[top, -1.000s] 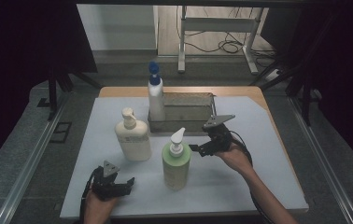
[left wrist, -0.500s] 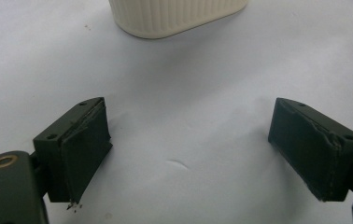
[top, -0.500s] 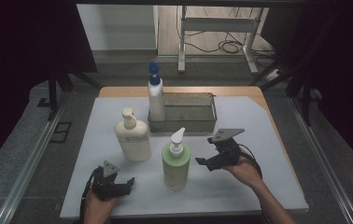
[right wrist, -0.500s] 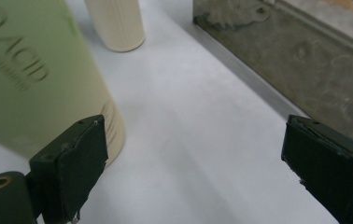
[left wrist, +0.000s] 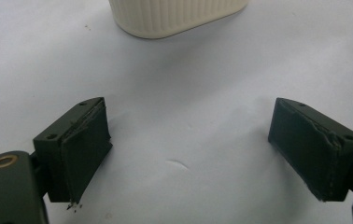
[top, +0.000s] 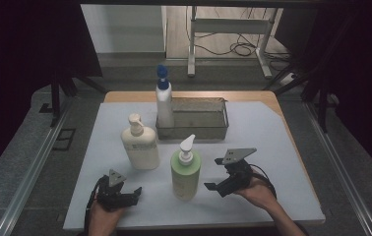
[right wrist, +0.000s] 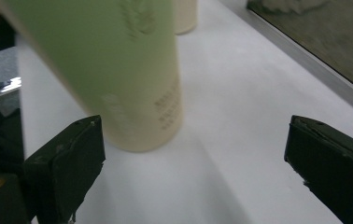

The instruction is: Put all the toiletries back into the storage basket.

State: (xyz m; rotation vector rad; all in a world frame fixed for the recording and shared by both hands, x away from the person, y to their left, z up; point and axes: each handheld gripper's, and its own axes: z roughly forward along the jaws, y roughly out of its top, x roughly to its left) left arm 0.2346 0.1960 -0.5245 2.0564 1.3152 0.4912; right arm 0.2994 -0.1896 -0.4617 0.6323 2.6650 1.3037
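Near the front left corner of the desk [top: 282, 128] the left gripper [top: 122, 195] rests low with its jaws wide apart and nothing between them, the cream bottle [top: 139, 147] standing just beyond it. Toward the middle of the front edge stands the green bottle [top: 185, 169], upright with a white pump top. To its right the right gripper [top: 218, 186] points at the bottle's lower body, jaws spread and empty, just short of touching. To grasp well, I judge it should slide in level until the bottle sits centred between the jaws, then close gently on the body so the tall bottle does not tip. The right gripper view shows the green bottle offset toward one jaw, which the high view cannot; the high view alone takes in the metal tray [top: 194, 118] and the blue-capped bottle [top: 164, 101] near the back edge.
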